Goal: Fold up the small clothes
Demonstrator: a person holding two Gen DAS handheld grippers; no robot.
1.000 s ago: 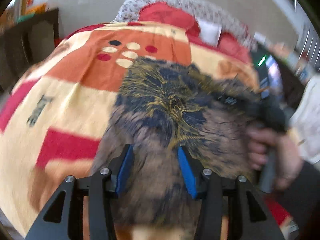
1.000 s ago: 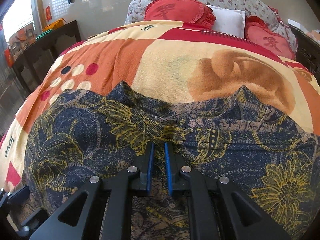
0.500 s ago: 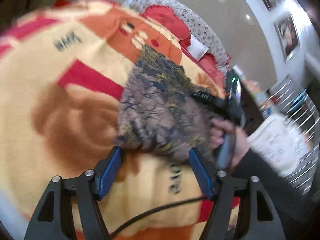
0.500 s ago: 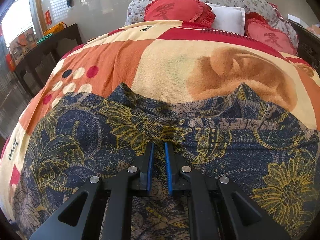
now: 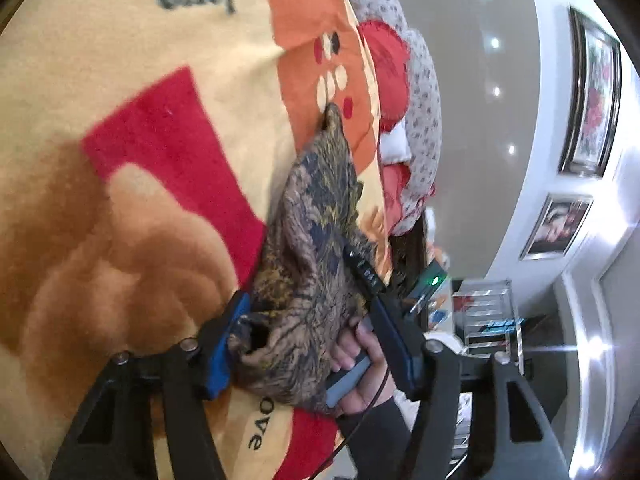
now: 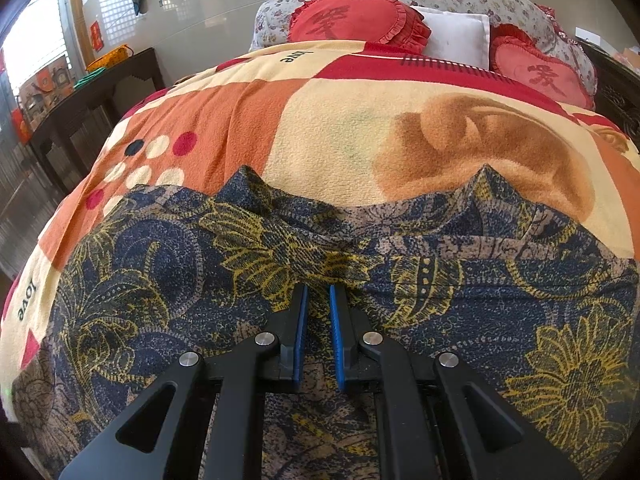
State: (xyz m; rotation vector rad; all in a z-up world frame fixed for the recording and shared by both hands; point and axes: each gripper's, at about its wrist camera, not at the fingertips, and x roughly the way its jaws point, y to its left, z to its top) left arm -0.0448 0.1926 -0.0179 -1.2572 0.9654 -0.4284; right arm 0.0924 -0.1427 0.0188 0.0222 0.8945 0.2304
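Note:
A dark blue, brown and yellow floral garment [image 6: 400, 280] lies spread on a patterned blanket [image 6: 340, 136] on the bed. My right gripper [image 6: 318, 300] is shut on the garment near its middle, pinching a fold. In the left wrist view the same garment [image 5: 312, 248] appears edge-on. My left gripper [image 5: 304, 344] is open, its blue pads on either side of the garment's near corner. The right gripper's body and the hand holding it [image 5: 360, 360] show beside that corner.
Two red heart cushions [image 6: 360, 20] and a white pillow [image 6: 460, 36] lie at the bed's head. A dark wooden side table [image 6: 92, 92] stands at the left. Framed pictures [image 5: 592, 96] hang on the wall.
My left gripper has swung away to the garment's side and tilted, opening wider. The right gripper stays shut on the garment, unmoved.

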